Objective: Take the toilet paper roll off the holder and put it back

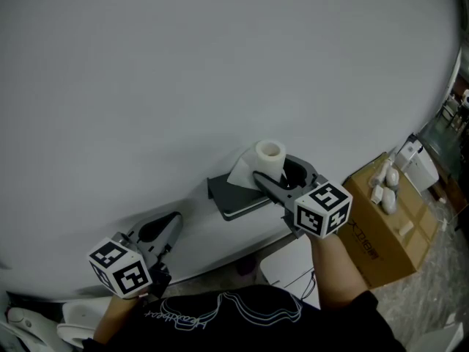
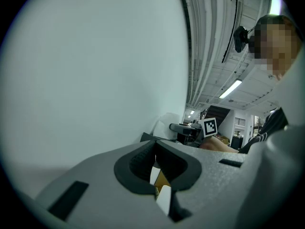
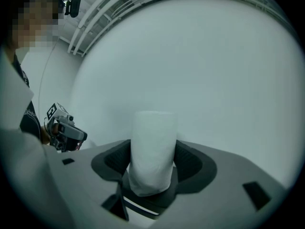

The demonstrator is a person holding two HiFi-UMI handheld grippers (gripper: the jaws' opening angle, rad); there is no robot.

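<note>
I have the right gripper (image 1: 272, 170) clamped on the roll (image 1: 269, 155); its long axis stands upright, core hole up, over the holder (image 1: 234, 199); left gripper (image 1: 173, 224) closed, empty; white things lie on the box (image 1: 381, 233).

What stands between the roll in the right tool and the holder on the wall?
Nothing visible. The roll is clamped in the right tool, close beside the dark holder; only its own loose sheet hangs between them.
</note>
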